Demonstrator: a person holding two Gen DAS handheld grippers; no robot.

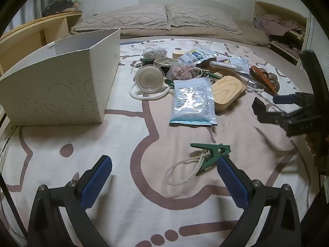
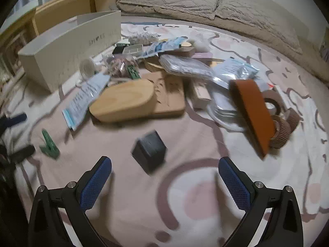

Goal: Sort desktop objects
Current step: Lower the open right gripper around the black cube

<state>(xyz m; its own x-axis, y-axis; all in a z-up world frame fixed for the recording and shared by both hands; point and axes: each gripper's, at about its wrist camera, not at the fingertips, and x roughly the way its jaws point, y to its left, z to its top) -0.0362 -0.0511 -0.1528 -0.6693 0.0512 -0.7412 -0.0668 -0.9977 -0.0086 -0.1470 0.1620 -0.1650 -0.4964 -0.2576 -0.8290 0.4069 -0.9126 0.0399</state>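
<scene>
Both grippers, left (image 1: 164, 177) and right (image 2: 164, 177), gape with nothing between their fingers; green clip (image 1: 211, 152) lies near the box (image 1: 61, 86), black cube (image 2: 149, 151) before the pile of clutter (image 2: 164, 78)

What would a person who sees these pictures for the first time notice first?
Probably the heap of small things in the middle of the patterned bedspread, with a white plastic pouch and a wooden lid at its near edge. To its left stands a large white box, open at the top. A green clip lies alone close to the open left gripper.
</scene>
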